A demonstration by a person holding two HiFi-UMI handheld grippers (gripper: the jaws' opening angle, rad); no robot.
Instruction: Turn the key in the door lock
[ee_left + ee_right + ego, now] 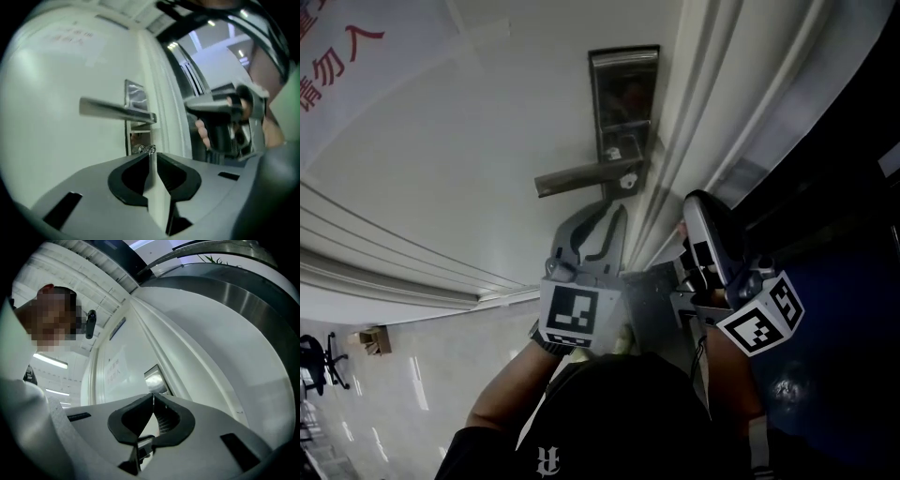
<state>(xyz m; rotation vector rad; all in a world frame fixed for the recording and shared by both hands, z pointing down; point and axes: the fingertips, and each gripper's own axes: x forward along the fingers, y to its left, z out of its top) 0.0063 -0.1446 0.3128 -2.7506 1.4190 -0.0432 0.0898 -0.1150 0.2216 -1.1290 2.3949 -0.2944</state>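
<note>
At the bottom of the head view, the person's forearms (502, 398) raise both tools to the door (469, 141). The left gripper (151, 157) points level at the lock, its jaws a narrow slit apart with white door showing through. The key (149, 150) sits just past the tips, and it is unclear whether either pad touches it. The right gripper (152, 397) is beside it, against the door frame (712, 112) and clear of the lock. It is tilted slightly upward, with its tips closed together on nothing. The key stands in the metal plate (623, 103), close under the root of the handle (572, 178), which lies level across the door. Farther off on the door is a sign (337, 56) with red characters. Pale floor (394, 375) and a chair (319, 361) lie beyond.
</note>
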